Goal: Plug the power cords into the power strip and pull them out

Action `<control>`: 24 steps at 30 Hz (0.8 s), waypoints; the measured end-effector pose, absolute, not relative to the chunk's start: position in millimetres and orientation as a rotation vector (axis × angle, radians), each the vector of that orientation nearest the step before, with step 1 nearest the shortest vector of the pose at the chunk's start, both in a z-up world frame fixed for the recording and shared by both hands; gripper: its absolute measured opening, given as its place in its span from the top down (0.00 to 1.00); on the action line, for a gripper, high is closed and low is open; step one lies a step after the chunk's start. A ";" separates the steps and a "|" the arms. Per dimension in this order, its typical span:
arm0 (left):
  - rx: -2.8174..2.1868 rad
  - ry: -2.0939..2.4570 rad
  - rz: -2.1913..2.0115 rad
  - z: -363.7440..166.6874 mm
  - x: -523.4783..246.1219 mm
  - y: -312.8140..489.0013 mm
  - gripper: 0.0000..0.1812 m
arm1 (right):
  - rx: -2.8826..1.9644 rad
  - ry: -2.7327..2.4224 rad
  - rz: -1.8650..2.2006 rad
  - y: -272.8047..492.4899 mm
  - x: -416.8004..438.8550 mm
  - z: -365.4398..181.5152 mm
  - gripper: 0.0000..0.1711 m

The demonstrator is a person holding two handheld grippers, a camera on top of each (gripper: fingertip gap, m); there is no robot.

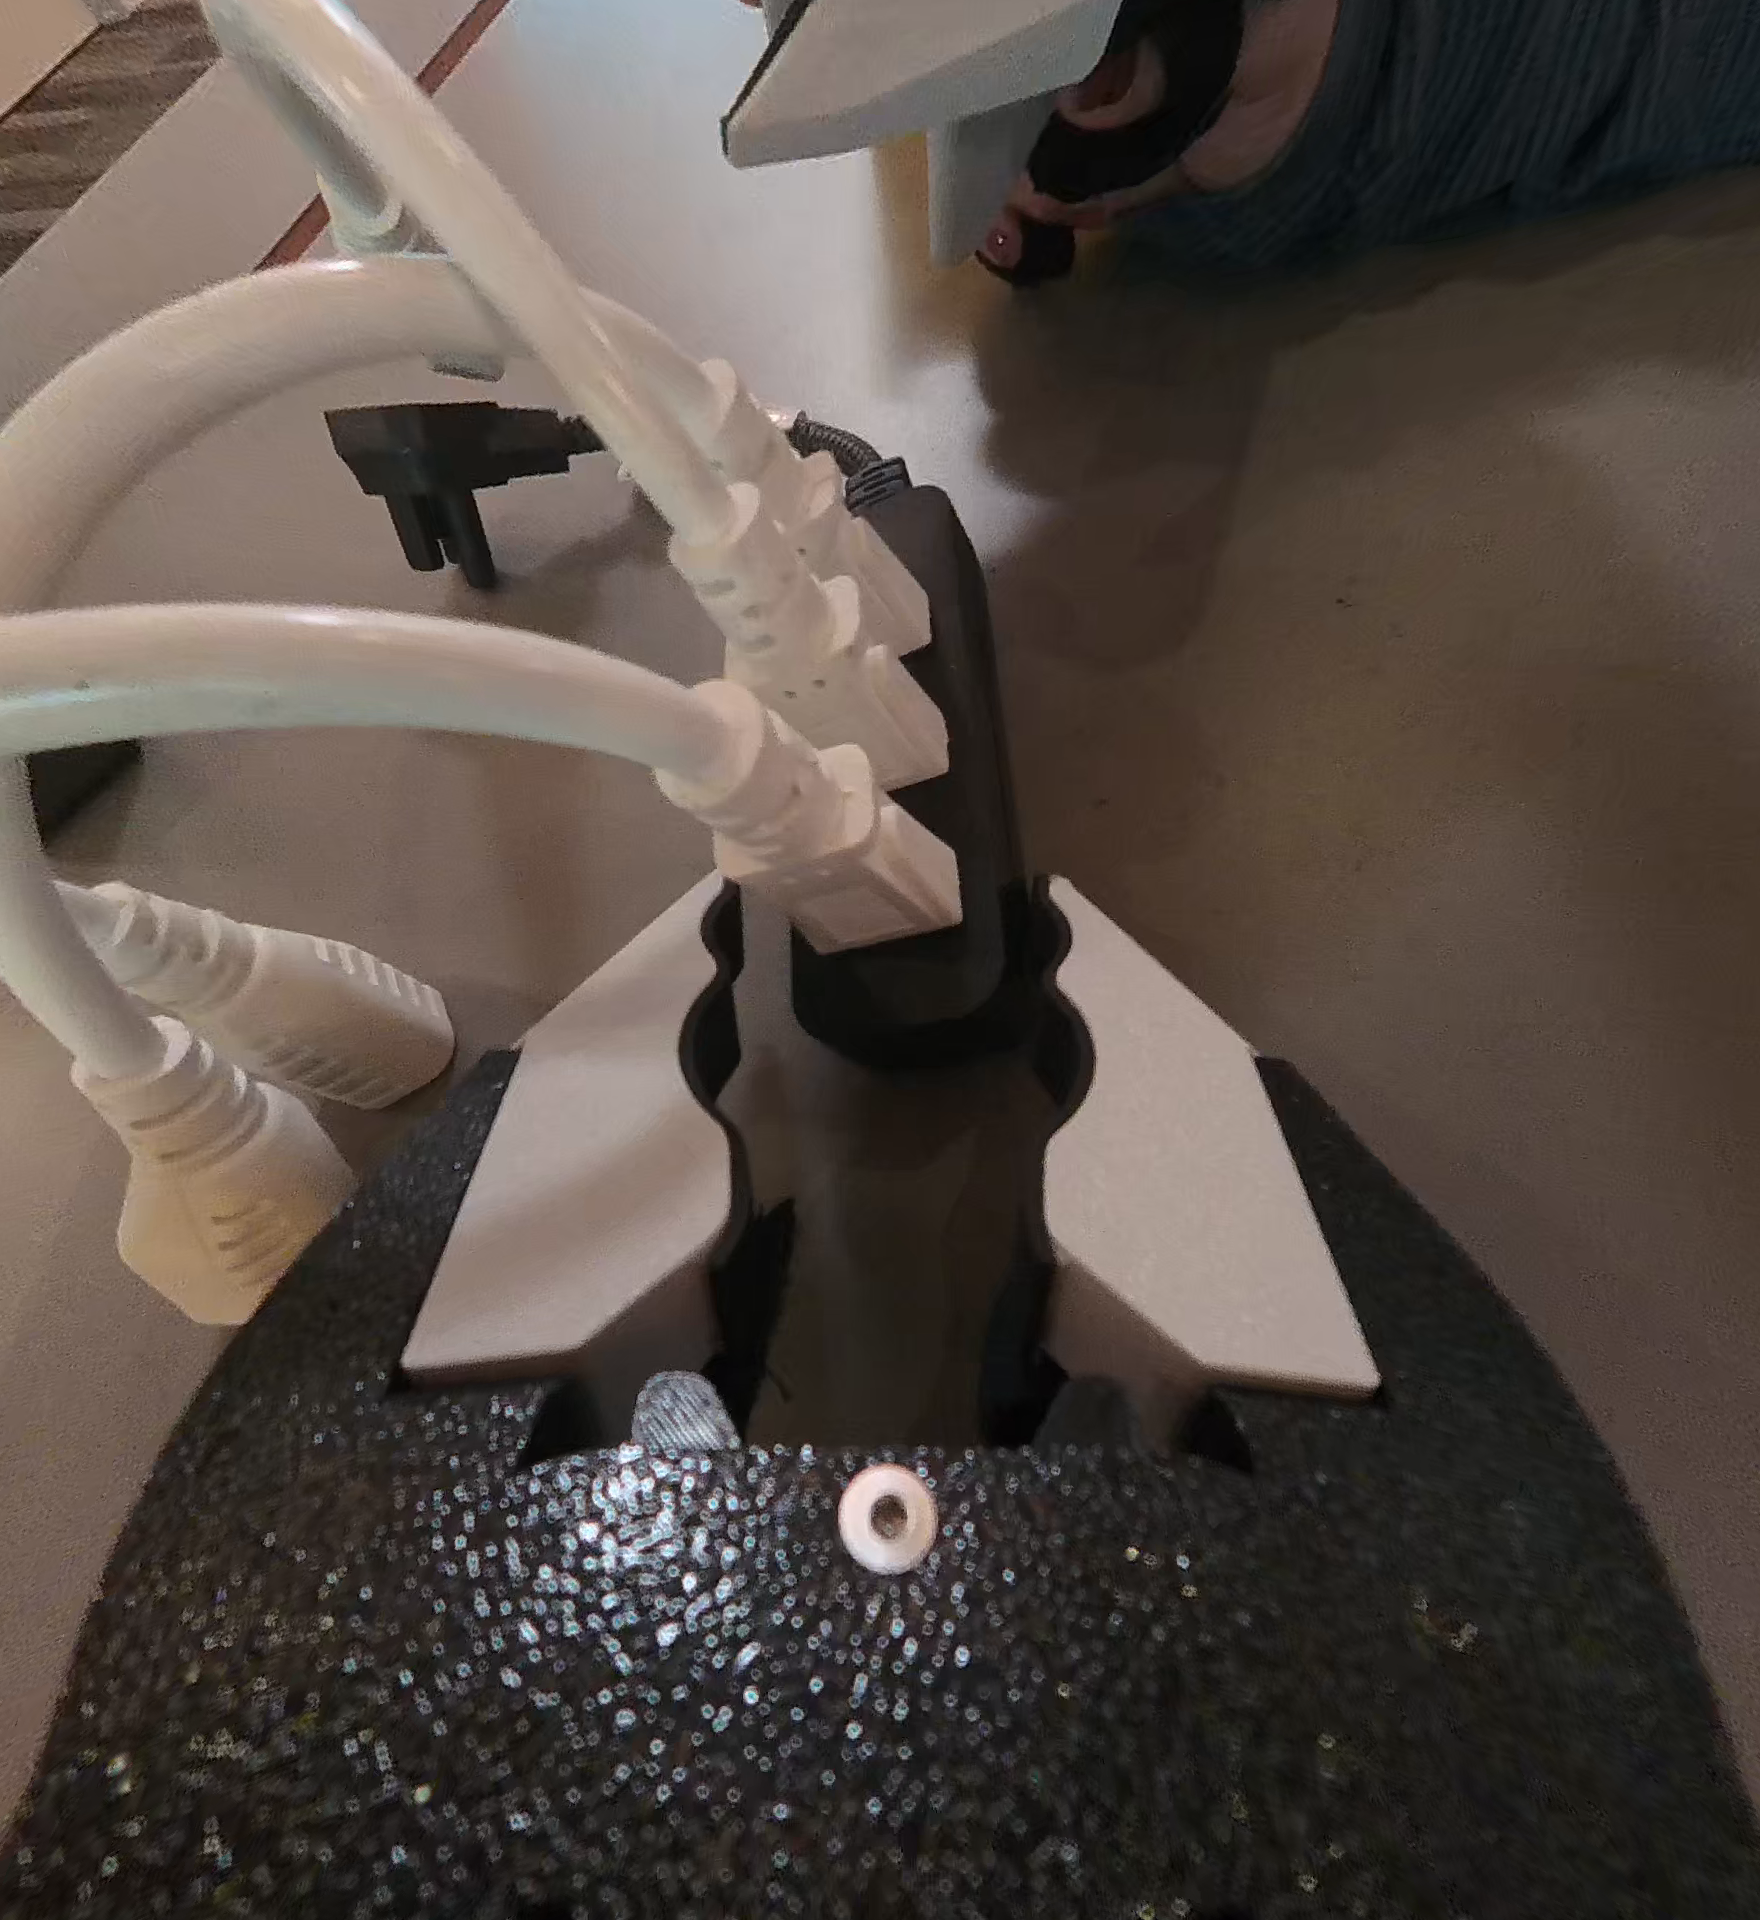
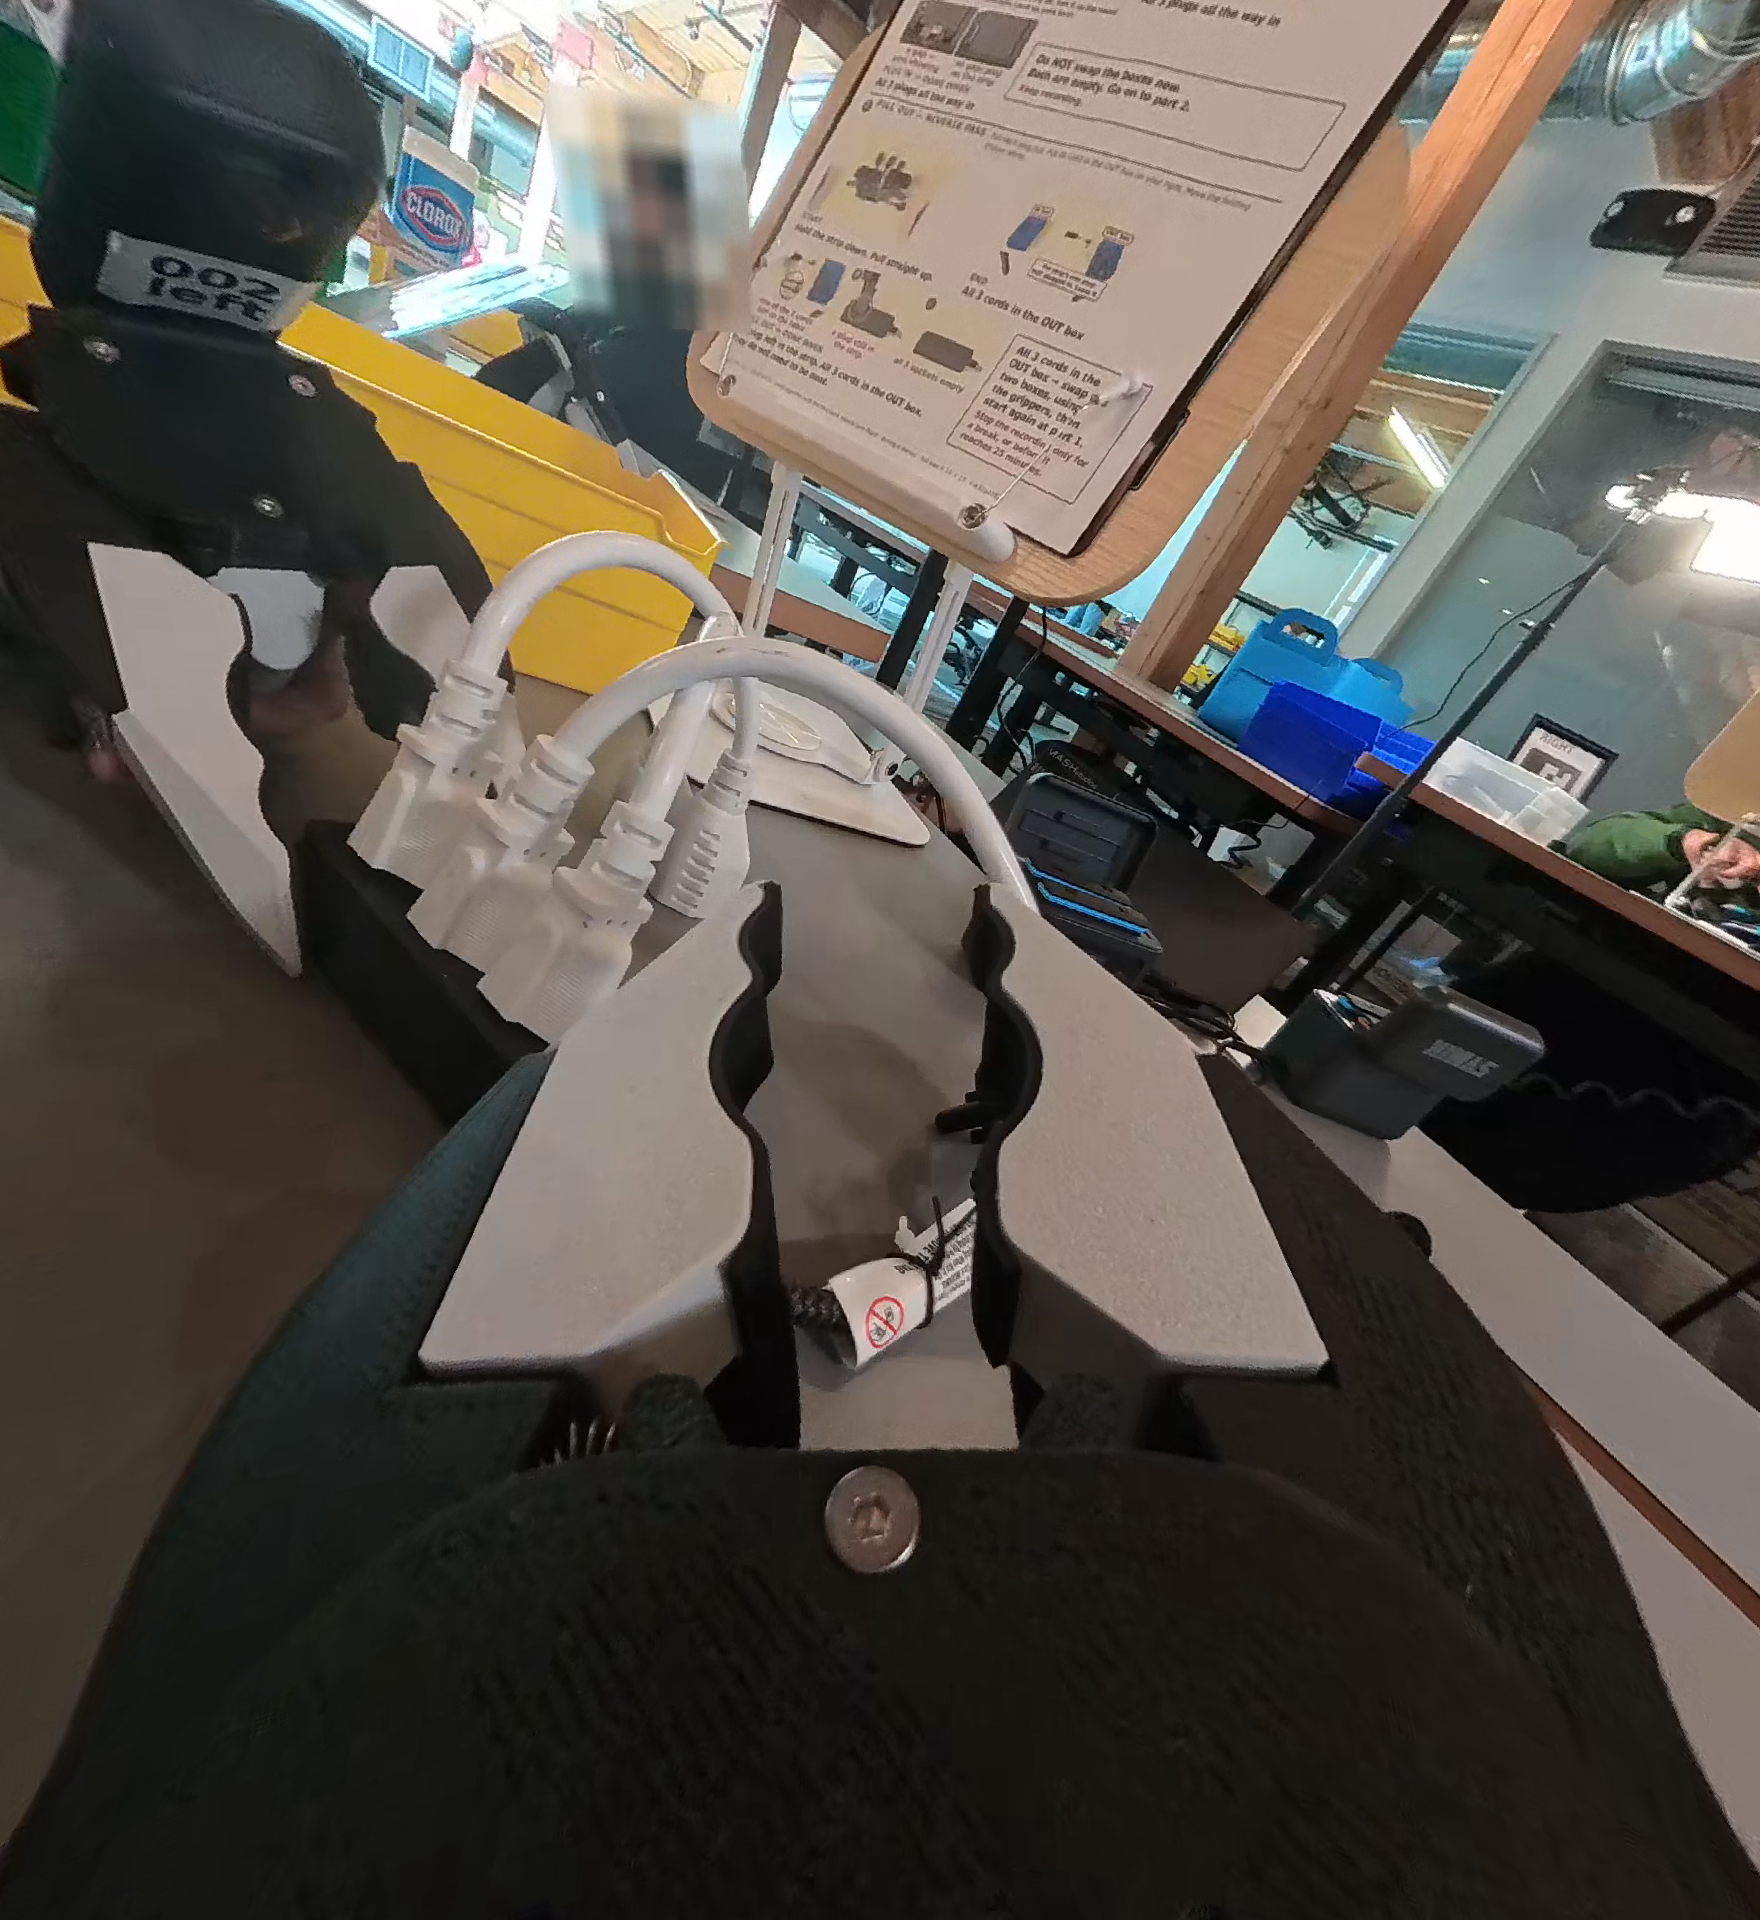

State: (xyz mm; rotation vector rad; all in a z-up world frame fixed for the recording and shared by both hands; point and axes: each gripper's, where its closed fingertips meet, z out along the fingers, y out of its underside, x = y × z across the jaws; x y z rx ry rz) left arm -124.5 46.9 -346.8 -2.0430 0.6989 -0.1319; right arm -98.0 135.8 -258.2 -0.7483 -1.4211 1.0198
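Grey desk (image 1: 1478,727) carries the whole work area, with a yellow bin (image 2: 543,457) and an instruction board (image 2: 1042,260) standing beyond it in the right wrist view. Lying along the desk is the black power strip (image 1: 969,665), with three white plugs (image 1: 855,862) seated in a row in its sockets and their white cords (image 1: 263,665) arching away to the left. Two further white connectors (image 1: 232,1174) lie loose on the desk beside the left claw (image 1: 891,935).

The left claw sits astride the near end of the strip, its jaws close against both sides; it appears to pinch the strip and hold it down. The right claw (image 2: 871,914) is spread and empty, hovering near the plug row on the far side; a tagged black cord (image 2: 886,1299) lies on the desk between its fingers.

Judgement: plugging in looks complete, and the pull-out step is in hand. The next move calls for the right claw to close on one plug and draw it straight out while the left claw keeps the strip down.
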 end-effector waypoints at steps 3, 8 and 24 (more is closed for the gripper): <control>-2.054 0.691 -0.153 -347.6 -124.7 47.0 0.70 | -0.745 -1.415 1.013 136.0 -97.8 -257.7 0.80; -2.080 0.710 -0.224 -350.8 -120.2 44.4 0.75 | -0.728 -1.439 0.978 133.2 -99.1 -261.1 0.80; -2.083 0.711 -0.227 -351.3 -120.1 44.4 0.75 | -0.687 -1.468 0.888 131.3 -101.8 -266.9 0.83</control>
